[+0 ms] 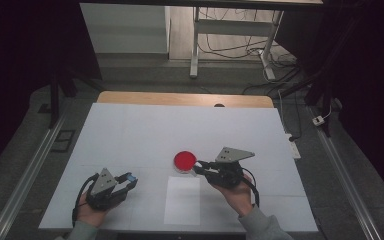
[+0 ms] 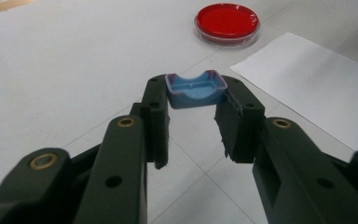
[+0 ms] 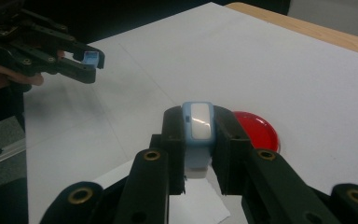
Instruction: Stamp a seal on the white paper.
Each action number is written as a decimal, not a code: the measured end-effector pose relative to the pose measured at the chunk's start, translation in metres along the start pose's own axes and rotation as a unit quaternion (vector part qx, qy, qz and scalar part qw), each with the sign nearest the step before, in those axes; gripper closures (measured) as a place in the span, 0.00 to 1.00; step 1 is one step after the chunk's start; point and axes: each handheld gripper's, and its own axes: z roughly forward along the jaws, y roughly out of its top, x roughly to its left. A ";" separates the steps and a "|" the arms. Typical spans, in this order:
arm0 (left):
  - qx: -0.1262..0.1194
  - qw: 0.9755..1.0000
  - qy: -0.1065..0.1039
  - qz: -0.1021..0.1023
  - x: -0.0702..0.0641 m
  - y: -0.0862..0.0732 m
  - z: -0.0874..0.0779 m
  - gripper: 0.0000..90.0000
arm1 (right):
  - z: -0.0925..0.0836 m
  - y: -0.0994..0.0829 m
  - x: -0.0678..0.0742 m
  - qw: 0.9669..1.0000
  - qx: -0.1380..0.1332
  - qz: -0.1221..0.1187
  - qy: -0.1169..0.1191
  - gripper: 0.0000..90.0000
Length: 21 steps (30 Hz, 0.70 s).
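My left gripper (image 2: 193, 95) is shut on a small blue cap-like piece (image 2: 196, 88), hollow side up, pinched at the jaw tips. In the high view this gripper (image 1: 131, 178) sits at the front left of the table. My right gripper (image 3: 198, 123) is shut on a narrow pale blue piece with a white face (image 3: 199, 122), held upright. In the high view the right gripper (image 1: 200, 166) has its tips just right of a red round dish (image 1: 185, 161). The dish (image 3: 258, 130) lies behind the right jaws and far ahead of the left ones (image 2: 227, 22).
A white paper sheet (image 1: 182, 200) lies near the front edge between the two hands, right of the left jaws (image 2: 317, 84). A white cover (image 1: 140, 135) spreads over the wooden table (image 1: 180, 98). The left gripper with its blue piece (image 3: 92, 58) hangs at the upper left of the right gripper view.
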 end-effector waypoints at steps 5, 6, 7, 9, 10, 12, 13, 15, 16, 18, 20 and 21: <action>0.000 1.000 0.000 -0.001 0.000 0.000 0.000 0.72 | -0.001 -0.002 0.004 1.000 0.003 -0.003 0.006 0.83; 0.000 1.000 0.000 0.000 0.000 0.000 0.000 0.72 | -0.001 -0.002 0.005 1.000 0.004 -0.003 0.006 0.84; 0.001 1.000 -0.001 0.000 0.000 0.000 0.000 0.72 | -0.001 -0.002 0.006 1.000 0.005 -0.004 0.008 0.83; 0.001 1.000 -0.001 -0.001 0.000 0.000 0.000 0.72 | -0.001 -0.003 0.008 1.000 0.007 -0.005 0.011 0.83; 0.001 1.000 -0.001 -0.001 0.000 0.000 0.000 0.72 | -0.001 -0.004 0.009 1.000 0.009 -0.005 0.013 0.83; 0.000 1.000 -0.001 -0.002 0.000 0.000 0.000 0.72 | 0.000 -0.005 0.011 1.000 0.014 -0.005 0.016 0.83; 0.000 1.000 -0.001 -0.002 0.000 0.000 0.000 0.72 | 0.000 -0.005 0.012 1.000 0.015 -0.008 0.017 0.83; 0.000 1.000 -0.001 -0.002 0.000 0.000 0.000 0.72 | 0.001 -0.006 0.015 1.000 0.020 -0.011 0.021 0.83; 0.000 1.000 -0.001 -0.002 0.000 0.000 0.000 0.72 | 0.001 -0.006 0.016 0.999 0.020 -0.011 0.023 0.83; 0.000 1.000 -0.001 -0.002 0.000 0.000 0.000 0.72 | 0.001 -0.007 0.018 0.999 0.021 -0.013 0.026 0.83; 0.001 1.000 -0.002 -0.002 0.000 0.000 0.000 0.72 | 0.001 -0.008 0.019 0.999 0.022 -0.013 0.028 0.83; 0.001 1.000 -0.003 -0.003 -0.001 0.000 0.001 0.72 | 0.001 -0.008 0.019 0.999 0.024 -0.012 0.029 0.83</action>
